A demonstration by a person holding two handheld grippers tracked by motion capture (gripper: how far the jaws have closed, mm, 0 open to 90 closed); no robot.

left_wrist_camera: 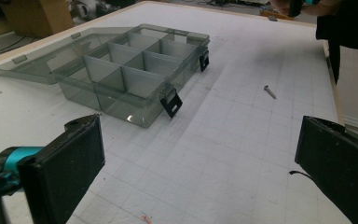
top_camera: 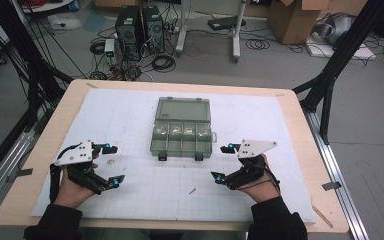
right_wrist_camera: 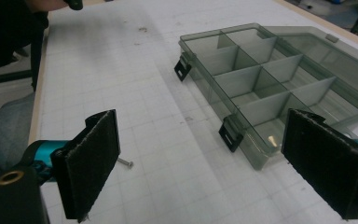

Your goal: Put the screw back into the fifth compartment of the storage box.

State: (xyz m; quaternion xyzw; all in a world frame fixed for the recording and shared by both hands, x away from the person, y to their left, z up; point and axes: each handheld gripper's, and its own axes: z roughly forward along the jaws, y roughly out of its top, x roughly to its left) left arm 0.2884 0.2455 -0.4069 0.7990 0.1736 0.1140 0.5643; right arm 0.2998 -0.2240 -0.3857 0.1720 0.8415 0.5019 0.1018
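A small grey metal screw lies loose on the white gridded mat of the tabletop, nearer the person than the smoky translucent plastic compartment box, which sits open with its lid folded flat away from the person. The screw rests a little toward the person from the box's 2 black front latches, between the 2 hands.

The right tongs are the nearer pair: the screw lies just to their inner side and slightly toward the person. In the right gripper view it shows just past the lower pad. The left tongs are farther from it, on the other side of the box's front edge; in the left gripper view the screw sits well ahead of the pads. Both pairs stand wide apart and hold nothing.

The screw's long axis runs at a slant, roughly pointing from the person's side up toward the box's right latch, so a pinch across its shank would likely need the right tongs turned inward.

Open mat surrounds the screw on all sides. The box's front wall is the only nearby edge, and it stands clear enough to leave room for a descent. A tiny pale speck lies on the mat close to the left tongs; what it is cannot be told.
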